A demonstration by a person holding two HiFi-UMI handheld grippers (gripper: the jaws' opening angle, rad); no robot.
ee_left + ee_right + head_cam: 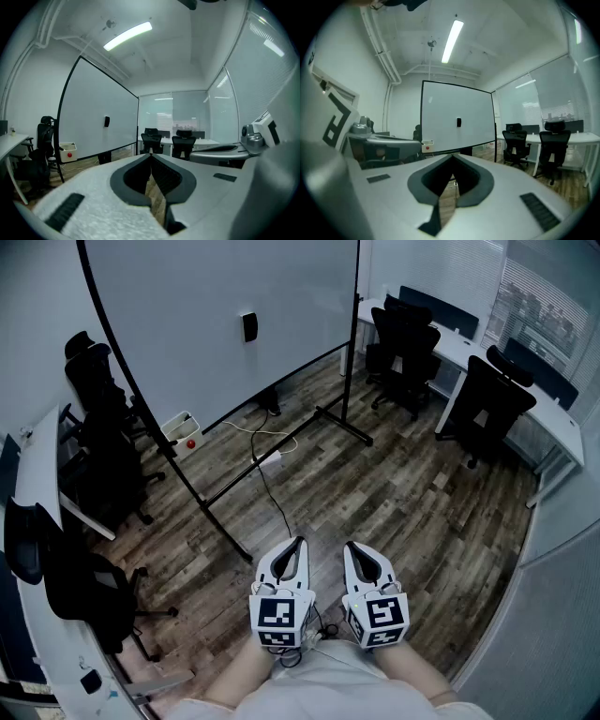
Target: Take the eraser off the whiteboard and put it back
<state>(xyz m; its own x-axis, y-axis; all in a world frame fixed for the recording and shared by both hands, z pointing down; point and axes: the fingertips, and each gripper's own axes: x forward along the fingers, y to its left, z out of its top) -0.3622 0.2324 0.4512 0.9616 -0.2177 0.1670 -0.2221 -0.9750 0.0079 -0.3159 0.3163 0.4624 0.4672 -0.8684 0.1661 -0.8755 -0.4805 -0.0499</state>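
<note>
Left hand-held gripper (296, 551): white, two-jawed, nearest to me at the bottom of the head view. Its jaws are pressed together at the tips with nothing between them. Only floor shows through the slot behind the tips.
Right hand-held gripper (357, 555): white as well, just beside the left one and roughly parallel to it. Its jaws also meet at the tips and grip nothing.
Black-and-white square-marker cube (281, 619): one sits at the rear of each hand-held gripper, close to my wrists.
Small black rectangular eraser (249, 326): stuck on the face of the whiteboard, right of its middle. It is well apart from both hand-held grippers and neither touches it.
Large white whiteboard on a black floor stand (187, 306): upright ahead of me, across the open floor.
Small white box with a red dot (180, 427): at the whiteboard's lower left corner, by the stand's leg.
Brown wood-plank floor (403, 493): a thin dark cable (267, 486) trails over it from under the whiteboard toward me.
Long white bench (553, 423): runs along the windowed wall at the right, with black office chairs (492, 404) drawn up to it.
Second white bench (37, 470): at the left edge, with more black chairs (94, 390) near it.
</note>
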